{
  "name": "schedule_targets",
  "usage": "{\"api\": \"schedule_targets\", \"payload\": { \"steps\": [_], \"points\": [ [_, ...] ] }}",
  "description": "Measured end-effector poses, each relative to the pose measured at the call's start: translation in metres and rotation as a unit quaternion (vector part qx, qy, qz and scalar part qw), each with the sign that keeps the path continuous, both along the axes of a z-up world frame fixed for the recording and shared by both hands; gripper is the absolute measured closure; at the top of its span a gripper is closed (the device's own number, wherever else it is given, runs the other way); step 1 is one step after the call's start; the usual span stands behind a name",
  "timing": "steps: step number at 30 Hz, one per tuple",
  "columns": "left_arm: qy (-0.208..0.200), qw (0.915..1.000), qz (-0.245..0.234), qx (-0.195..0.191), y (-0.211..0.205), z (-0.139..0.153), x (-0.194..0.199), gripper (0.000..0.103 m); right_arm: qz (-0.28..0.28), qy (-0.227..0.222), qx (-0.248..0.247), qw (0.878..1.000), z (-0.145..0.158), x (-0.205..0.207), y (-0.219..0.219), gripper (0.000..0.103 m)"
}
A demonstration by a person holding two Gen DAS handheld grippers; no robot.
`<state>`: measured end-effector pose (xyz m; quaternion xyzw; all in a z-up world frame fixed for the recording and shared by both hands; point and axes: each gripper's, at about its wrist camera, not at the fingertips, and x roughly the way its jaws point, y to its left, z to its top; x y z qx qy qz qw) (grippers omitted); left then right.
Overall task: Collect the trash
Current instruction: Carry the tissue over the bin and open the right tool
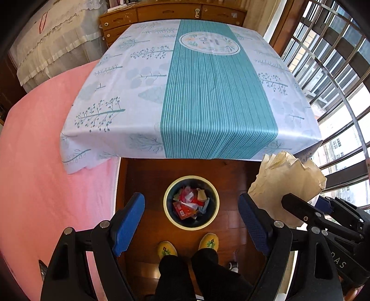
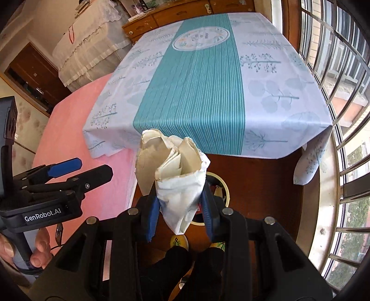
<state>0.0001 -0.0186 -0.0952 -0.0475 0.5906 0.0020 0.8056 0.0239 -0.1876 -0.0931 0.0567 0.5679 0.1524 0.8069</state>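
A round bin [image 1: 168,209] with a cream rim stands on the wooden floor below the table's near edge, holding red wrappers and other scraps. My left gripper [image 1: 192,217] is open and empty, hovering above the bin. My right gripper [image 2: 180,203] is shut on a crumpled cream paper wad [image 2: 175,173], held in the air above the bin [image 2: 225,185], which the paper mostly hides. The paper wad [image 1: 286,176] and the right gripper [image 1: 307,206] also show at the right of the left wrist view. The left gripper [image 2: 81,171] shows at the left of the right wrist view.
A table under a teal-and-white cloth [image 1: 208,92] stands ahead. A pink bed [image 1: 46,162] lies to the left, barred windows [image 1: 335,69] to the right, a wooden dresser [image 1: 166,14] behind. The person's legs and yellow slippers [image 1: 209,240] stand by the bin.
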Motion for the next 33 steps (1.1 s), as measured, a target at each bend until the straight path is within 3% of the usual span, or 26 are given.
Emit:
{"api": "schedule_targets", "payload": {
  "steps": [9,17,26,29,31,33],
  "points": [
    [0.038,0.9992,-0.010,0.003,0.021,-0.121,0.000,0.019,-0.054,0.062,-0.028,0.996,-0.132,-0.011,0.020,0.074],
    [0.043,0.9991,0.000,0.006,0.041,-0.220,0.016,0.019,-0.080,0.094,-0.042,0.991,-0.248,-0.004,0.034,0.073],
    [0.035,0.9994,-0.003,0.005,0.058,-0.311,0.029,0.019,-0.085,0.103,-0.047,0.990,-0.343,0.017,0.041,0.071],
    [0.037,0.9993,-0.003,0.003,0.063,-0.332,0.033,0.018,-0.088,0.108,-0.052,0.989,-0.364,0.022,0.042,0.063],
    [0.037,0.9993,-0.004,0.001,0.064,-0.343,0.034,0.018,-0.089,0.110,-0.057,0.988,-0.377,0.023,0.043,0.051],
    [0.038,0.9992,-0.010,-0.001,0.064,-0.350,0.035,0.018,-0.084,0.109,-0.058,0.989,-0.386,0.025,0.045,0.048]
  ]
}}
